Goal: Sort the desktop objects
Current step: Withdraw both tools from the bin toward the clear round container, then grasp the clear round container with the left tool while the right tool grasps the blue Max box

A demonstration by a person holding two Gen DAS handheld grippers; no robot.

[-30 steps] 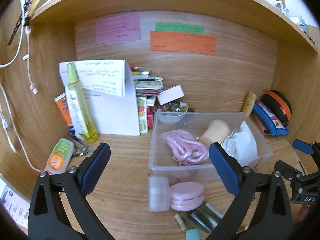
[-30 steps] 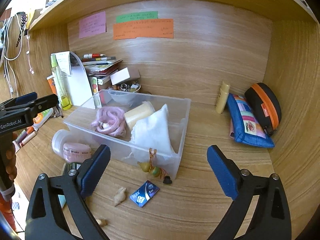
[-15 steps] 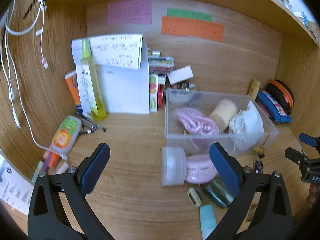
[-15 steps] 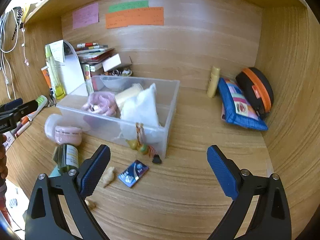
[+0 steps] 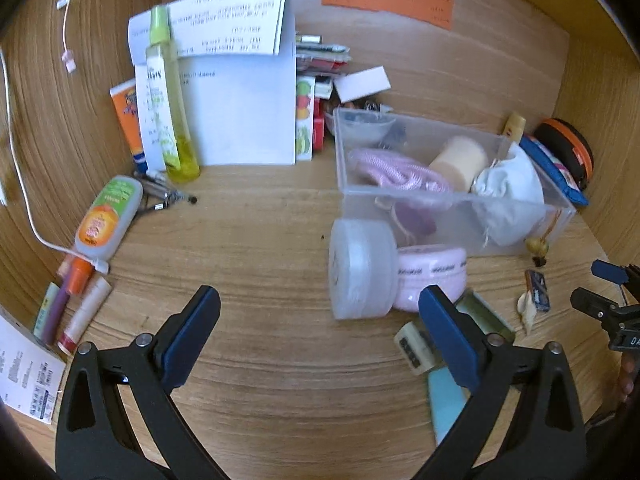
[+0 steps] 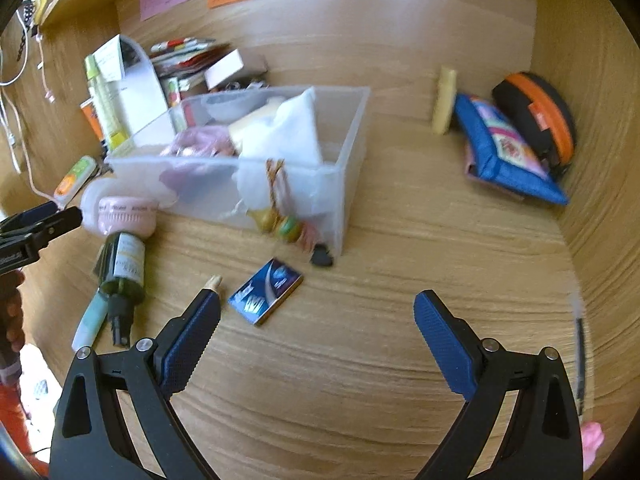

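Both grippers are hovering spread and empty over a wooden desk (image 6: pixel 380 360); loose items are lying in front of a clear plastic bin (image 6: pixel 352 128).

The left gripper (image 5: pixel 318 312) is facing a frosted round jar (image 5: pixel 362 268) touching a pink round case (image 5: pixel 434 276), both just outside the bin's near wall. The right gripper (image 6: pixel 316 314) is pointing toward a flat blue packet (image 6: pixel 266 290) and a dark green bottle (image 6: pixel 122 266) lying on its side. The packet is probably light and stiff and, being flat, is best pinched across its short edges; the bottle looks slick and liable to roll, so its narrow neck is offering surer purchase. Bare desk is lying open right of the bin toward a blue pouch (image 6: pixel 504 152), while the alcove walls are closing in both sides.
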